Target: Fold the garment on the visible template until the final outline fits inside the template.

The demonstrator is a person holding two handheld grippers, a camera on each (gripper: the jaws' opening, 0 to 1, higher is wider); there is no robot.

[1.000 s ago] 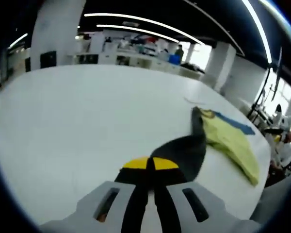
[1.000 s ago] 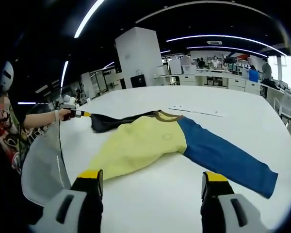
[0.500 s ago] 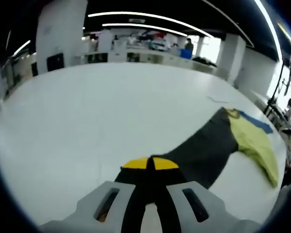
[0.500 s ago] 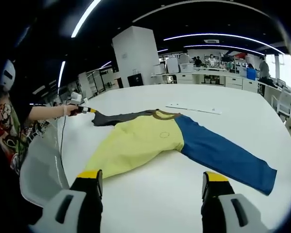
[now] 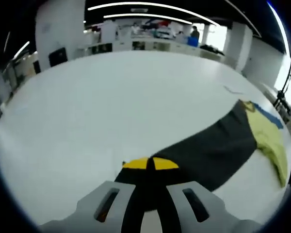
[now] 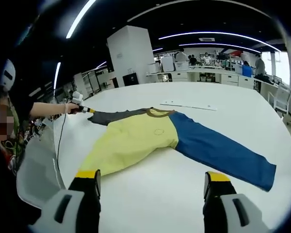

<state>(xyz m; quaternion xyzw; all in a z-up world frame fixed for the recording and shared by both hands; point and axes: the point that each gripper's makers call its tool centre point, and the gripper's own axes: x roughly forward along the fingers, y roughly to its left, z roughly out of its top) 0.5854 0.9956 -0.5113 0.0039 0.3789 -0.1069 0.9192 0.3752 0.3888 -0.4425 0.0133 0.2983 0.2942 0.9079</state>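
Observation:
A long-sleeved garment lies spread on the white table (image 6: 242,116): yellow body (image 6: 128,143), blue sleeve (image 6: 218,150) reaching right, dark grey sleeve (image 6: 116,115) stretched left. In the left gripper view the grey sleeve (image 5: 208,150) runs from the yellow body (image 5: 269,136) down to my left gripper (image 5: 150,164), which is shut on the sleeve's cuff. That same left gripper (image 6: 87,109) appears far left in the right gripper view, held in a person's hand. My right gripper (image 6: 150,177) stands open above the table's near edge, nothing between its fingers. A thin template line (image 6: 184,105) lies beyond the collar.
A person stands at the left edge (image 6: 9,131) of the right gripper view, arm outstretched, with a cable (image 6: 58,145) hanging. Office desks and people stand in the background (image 6: 213,63). A chair (image 6: 281,99) is at the far right.
The left gripper has pulled the grey sleeve outward, so it now lies stretched and flatter on the table. The right gripper stays open and has barely moved.

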